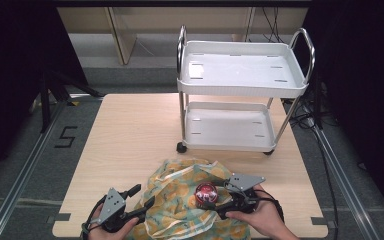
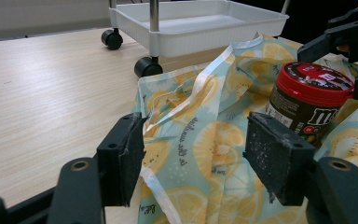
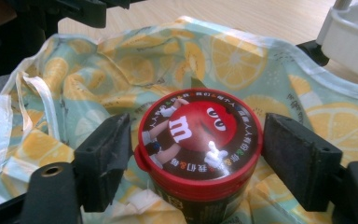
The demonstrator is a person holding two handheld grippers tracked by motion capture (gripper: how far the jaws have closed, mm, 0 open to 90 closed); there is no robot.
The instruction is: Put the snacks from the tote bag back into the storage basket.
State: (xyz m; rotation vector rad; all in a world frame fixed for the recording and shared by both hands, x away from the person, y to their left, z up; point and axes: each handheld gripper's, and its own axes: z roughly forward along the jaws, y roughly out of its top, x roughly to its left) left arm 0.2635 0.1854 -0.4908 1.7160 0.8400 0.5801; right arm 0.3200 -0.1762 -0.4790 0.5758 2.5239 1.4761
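Jar [image 3: 198, 154] stands between right tool's [image 3: 193, 156] parted jaws, pads just clear.

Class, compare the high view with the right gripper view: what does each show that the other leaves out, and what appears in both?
High view alone: the whole pale wooden table, both shelves of the white two-tier trolley with chrome handles, and the person's hand on the right tool.

Right gripper view alone: the cartoon face and ring of writing on the jar's lid, and both black jaws standing clear of it.

Both: the round brown sweet jar with a red lid standing on the pale green lemon-print bag, with the left tool at the bag's edge.
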